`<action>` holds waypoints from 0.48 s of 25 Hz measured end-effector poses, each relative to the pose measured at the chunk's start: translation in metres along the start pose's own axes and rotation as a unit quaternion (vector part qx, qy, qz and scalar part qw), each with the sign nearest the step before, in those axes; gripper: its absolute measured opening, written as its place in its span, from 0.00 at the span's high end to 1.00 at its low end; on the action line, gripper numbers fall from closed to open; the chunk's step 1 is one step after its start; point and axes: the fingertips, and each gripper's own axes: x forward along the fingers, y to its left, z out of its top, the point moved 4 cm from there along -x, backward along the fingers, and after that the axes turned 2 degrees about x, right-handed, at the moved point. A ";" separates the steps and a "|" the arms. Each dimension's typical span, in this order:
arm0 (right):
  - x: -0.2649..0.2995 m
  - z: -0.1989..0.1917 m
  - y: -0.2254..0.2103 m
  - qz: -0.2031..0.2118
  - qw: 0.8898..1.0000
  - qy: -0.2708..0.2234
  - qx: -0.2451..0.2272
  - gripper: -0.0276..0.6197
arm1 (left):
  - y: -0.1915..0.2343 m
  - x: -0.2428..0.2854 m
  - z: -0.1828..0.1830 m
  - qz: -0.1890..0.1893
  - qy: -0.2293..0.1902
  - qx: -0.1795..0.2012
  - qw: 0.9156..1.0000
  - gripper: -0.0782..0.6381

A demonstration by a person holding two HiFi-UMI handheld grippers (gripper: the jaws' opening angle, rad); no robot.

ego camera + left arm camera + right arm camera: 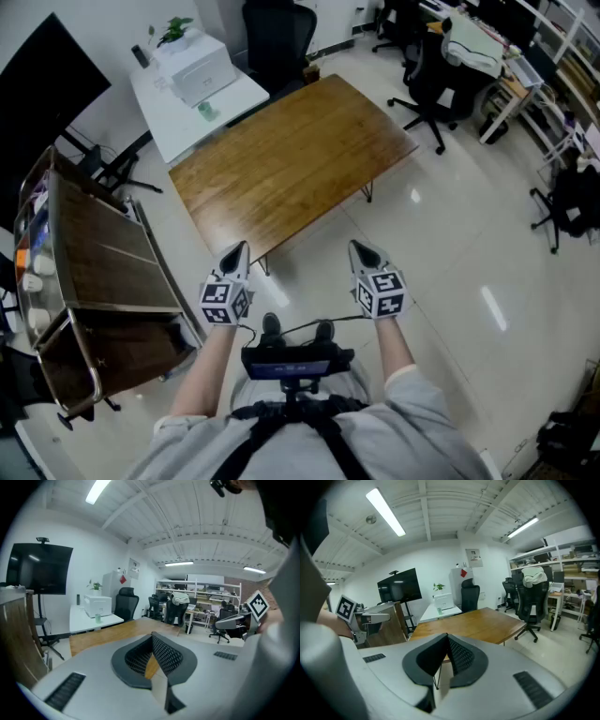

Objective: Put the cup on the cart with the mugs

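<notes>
A small green cup [206, 111] stands on the white table [178, 122] at the back left, beside a white printer [194, 66]. The cup [98, 618] also shows far off in the left gripper view, and the cup [439, 611] likewise in the right gripper view. The wooden cart [103, 262] stands at the left, with small items [33, 281] along its far side. My left gripper [236, 248] and right gripper [361, 248] hang side by side over the floor, short of the wooden table's near edge. The left gripper [152, 637] and the right gripper [447, 637] are both shut and hold nothing.
A large wooden table [291, 159] lies between me and the white table. A black screen on a stand [42, 84] is behind the cart. Office chairs [431, 75] and desks fill the back right. Pale floor stretches to my right.
</notes>
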 end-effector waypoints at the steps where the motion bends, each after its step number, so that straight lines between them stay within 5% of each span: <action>1: 0.004 0.000 0.004 0.005 1.000 0.000 -0.003 0.95 | 0.004 -0.004 0.002 0.009 -0.005 0.002 1.000 0.89; 12: 0.076 0.000 0.092 0.086 0.995 0.014 -0.040 0.95 | 0.104 -0.074 -0.009 0.118 -0.021 -0.020 0.993 0.88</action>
